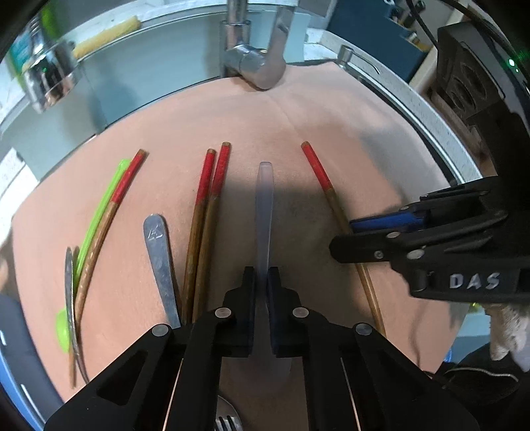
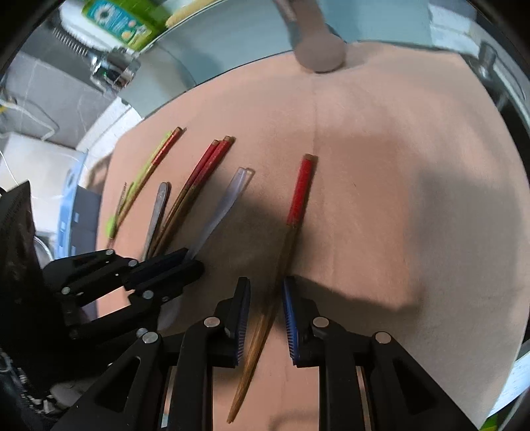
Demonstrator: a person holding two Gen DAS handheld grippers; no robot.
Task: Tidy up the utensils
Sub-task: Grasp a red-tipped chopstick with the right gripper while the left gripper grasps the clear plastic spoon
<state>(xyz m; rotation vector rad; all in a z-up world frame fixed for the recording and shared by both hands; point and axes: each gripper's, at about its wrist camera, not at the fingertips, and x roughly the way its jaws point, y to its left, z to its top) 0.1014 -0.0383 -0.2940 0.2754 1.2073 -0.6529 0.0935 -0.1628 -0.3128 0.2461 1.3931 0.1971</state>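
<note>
Left gripper: jaws pressed closed on the translucent spoon, gripping its handle low down, near the bowl end
Right gripper: jaws a little apart, straddling the lone chopstick with a gap on each side; the blue pads do not press on it
Translucent spoon: lies on the peach cloth with its handle running away from the left wrist camera, between the chopstick pair and the lone chopstick
Lone chopstick: red-topped wooden stick, well apart to the right of the other utensils, its pointed end toward the right wrist camera
Fork: only the tines show, at the bottom edge of the left wrist view beneath the left gripper
Metal handle: flat steel handle, just left of the chopstick pair; its working end is hidden
Chopstick pair: two red-topped sticks side by side, touching along their length
Left group: green plastic utensil beside another red-topped chopstick, with a thin metal utensil at their near end
Peach cloth: covers the counter under all the utensils
Faucet: chrome, at the far edge of the cloth
Dish soap bottle: green, on the far ledge
</note>
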